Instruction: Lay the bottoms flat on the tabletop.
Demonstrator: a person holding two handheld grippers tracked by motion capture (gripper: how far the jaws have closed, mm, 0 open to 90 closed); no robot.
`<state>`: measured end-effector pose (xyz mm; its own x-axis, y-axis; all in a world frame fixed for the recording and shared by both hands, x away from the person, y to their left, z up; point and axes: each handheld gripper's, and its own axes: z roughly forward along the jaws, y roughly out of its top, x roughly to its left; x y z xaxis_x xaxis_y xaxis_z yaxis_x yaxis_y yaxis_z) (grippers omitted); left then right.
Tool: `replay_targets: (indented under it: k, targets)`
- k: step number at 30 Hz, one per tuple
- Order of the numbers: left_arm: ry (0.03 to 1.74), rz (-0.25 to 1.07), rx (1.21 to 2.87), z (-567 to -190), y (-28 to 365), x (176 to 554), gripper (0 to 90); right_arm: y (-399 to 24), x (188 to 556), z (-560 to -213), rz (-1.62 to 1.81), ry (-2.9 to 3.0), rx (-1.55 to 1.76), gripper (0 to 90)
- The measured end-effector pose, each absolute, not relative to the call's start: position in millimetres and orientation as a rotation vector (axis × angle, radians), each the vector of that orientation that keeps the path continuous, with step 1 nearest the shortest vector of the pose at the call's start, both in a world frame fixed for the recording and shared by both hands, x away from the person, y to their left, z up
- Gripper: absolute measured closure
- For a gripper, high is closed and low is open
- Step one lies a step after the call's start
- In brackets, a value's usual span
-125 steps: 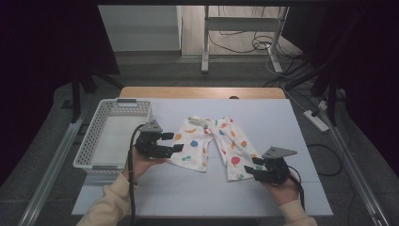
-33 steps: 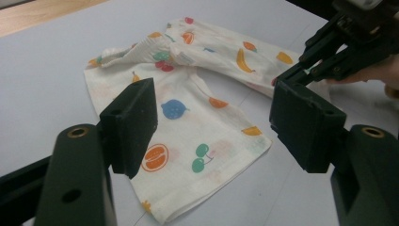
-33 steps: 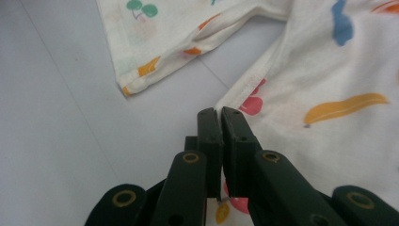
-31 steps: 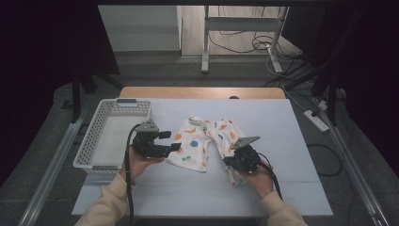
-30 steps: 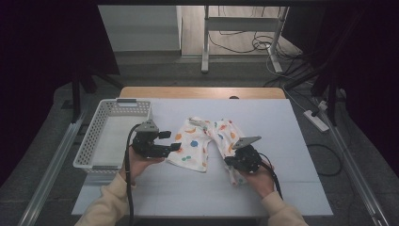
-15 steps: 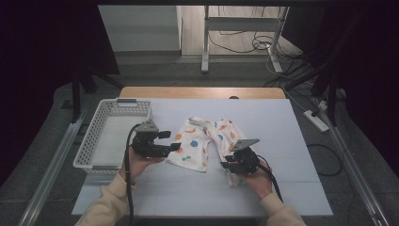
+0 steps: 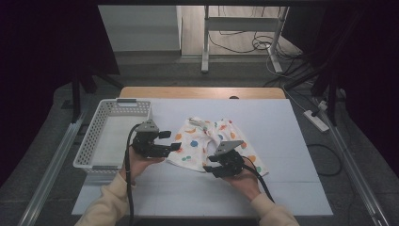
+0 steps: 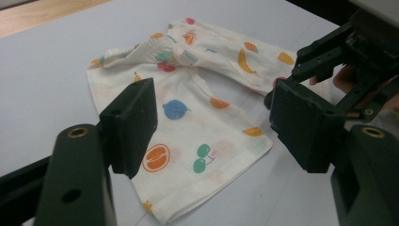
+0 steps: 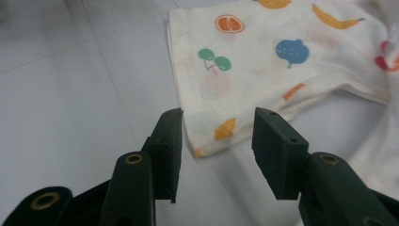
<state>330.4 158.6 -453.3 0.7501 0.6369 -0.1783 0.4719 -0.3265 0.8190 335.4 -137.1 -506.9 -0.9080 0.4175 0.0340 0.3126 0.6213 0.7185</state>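
Small white pants (image 7: 200,139) with a fruit print lie flat and slightly rumpled in the middle of the white table (image 7: 291,136). My left gripper (image 7: 173,142) hovers at the pants' left edge, its jaws wide apart over one leg (image 8: 188,141) with nothing pressed between them. My right gripper (image 7: 210,165) is at the front hem, beside the left one. Its jaws have just been opening. The hem corner (image 9: 209,136) lies between its pads untouched. The right gripper (image 8: 324,56) also shows in the left gripper view.
A white mesh basket (image 7: 89,143) stands on the table's left part, close behind my left hand. A power strip (image 7: 316,120) and cables lie on the floor to the right. Metal frame legs (image 7: 205,42) stand beyond the table.
My right gripper has slid a little to the left along the front hem and its jaws have gone from shut to apart. The left gripper and the pants have stayed put.
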Motion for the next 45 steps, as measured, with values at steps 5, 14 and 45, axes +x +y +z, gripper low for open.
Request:
replay_targets:
  k: [5, 14, 45]
  targets:
    - [0.842, 0.214, 1.985, -454, 158, 331, 32.0, -121, 338, -513, 1.142, 2.739, 0.587, 52.1]
    - [0.841, 0.213, 1.986, -454, 159, 331, 31.8, -103, 340, -520, 1.083, 2.773, 0.567, 51.3]
    - [0.840, 0.213, 1.983, -454, 159, 331, 31.7, -118, 322, -520, 1.012, 2.840, 0.543, 86.1]
